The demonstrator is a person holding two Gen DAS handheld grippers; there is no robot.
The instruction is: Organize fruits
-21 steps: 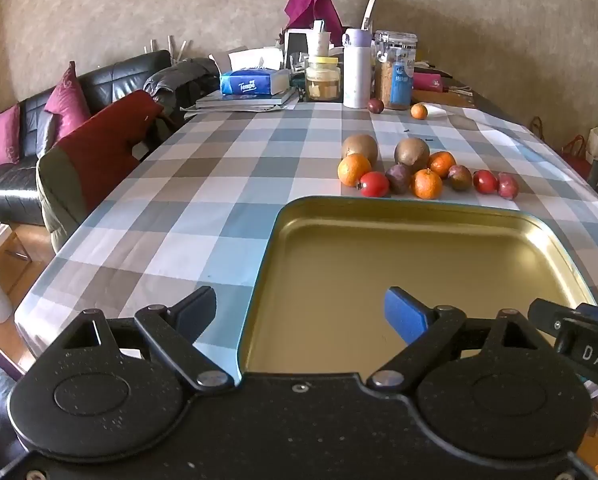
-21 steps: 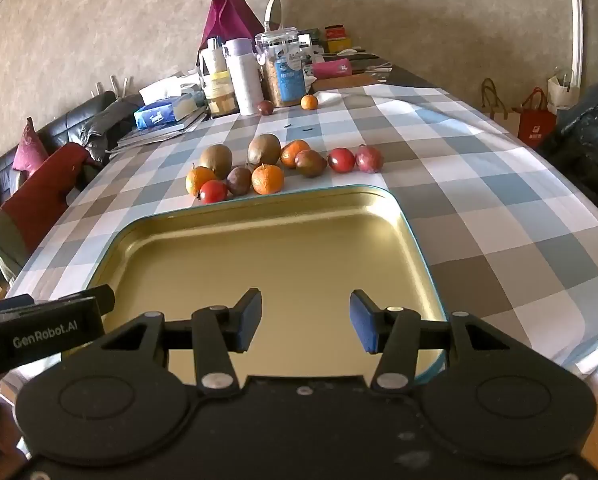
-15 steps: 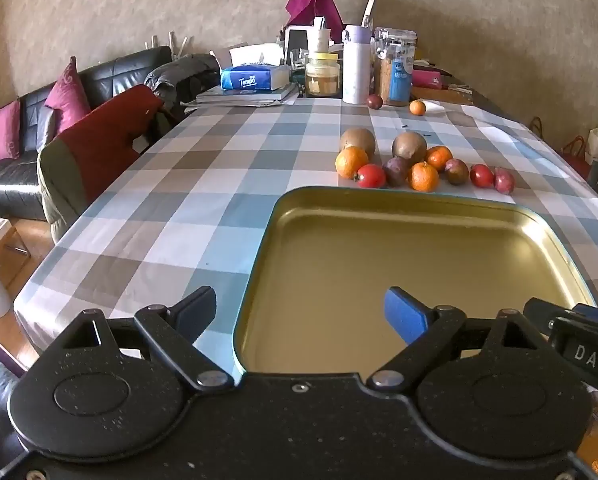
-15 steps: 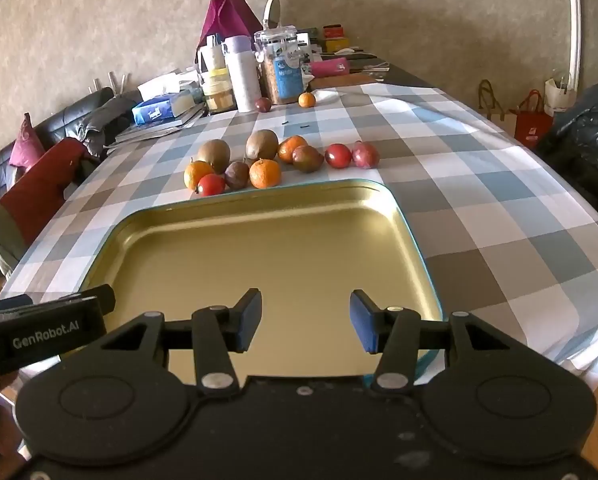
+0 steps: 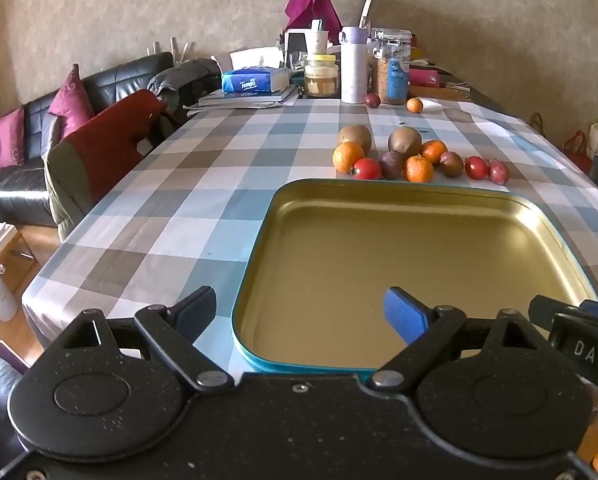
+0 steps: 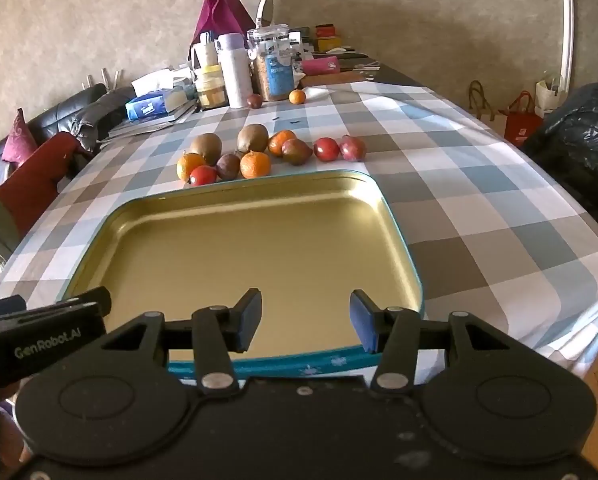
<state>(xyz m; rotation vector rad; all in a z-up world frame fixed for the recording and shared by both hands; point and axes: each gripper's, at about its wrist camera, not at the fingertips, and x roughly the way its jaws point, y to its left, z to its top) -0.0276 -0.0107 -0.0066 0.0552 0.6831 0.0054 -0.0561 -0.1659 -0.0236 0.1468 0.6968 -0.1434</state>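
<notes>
A gold tray with a blue rim [image 5: 259, 240] [image 6: 395, 224] lies empty on the checked table. Just beyond its far edge sits a cluster of fruit: two kiwis [image 5: 355, 137] [image 6: 252, 137], oranges [image 5: 418, 168] [image 6: 255, 164], a red tomato [image 5: 367, 169] [image 6: 203, 175], and dark and red passion fruits [image 5: 476, 167] [image 6: 326, 149]. One more orange [image 5: 414, 105] [image 6: 297, 97] and a dark fruit [image 5: 372, 100] [image 6: 254, 101] lie farther back. My left gripper [image 5: 301, 312] is open and empty over the tray's near left corner. My right gripper [image 6: 305, 320] is open and empty over the tray's near edge.
At the table's far end stand jars [image 5: 391, 66], a white bottle [image 5: 354, 64], a tissue box [image 5: 255, 79] on books and a magenta bag. A chair with a red back [image 5: 99, 148] and a black sofa stand to the left. Bags sit on the floor at right [image 6: 523, 116].
Both grippers have drawn back and risen a little: the tray's near edge now shows and the fruit looks farther off. Both stay open and empty.
</notes>
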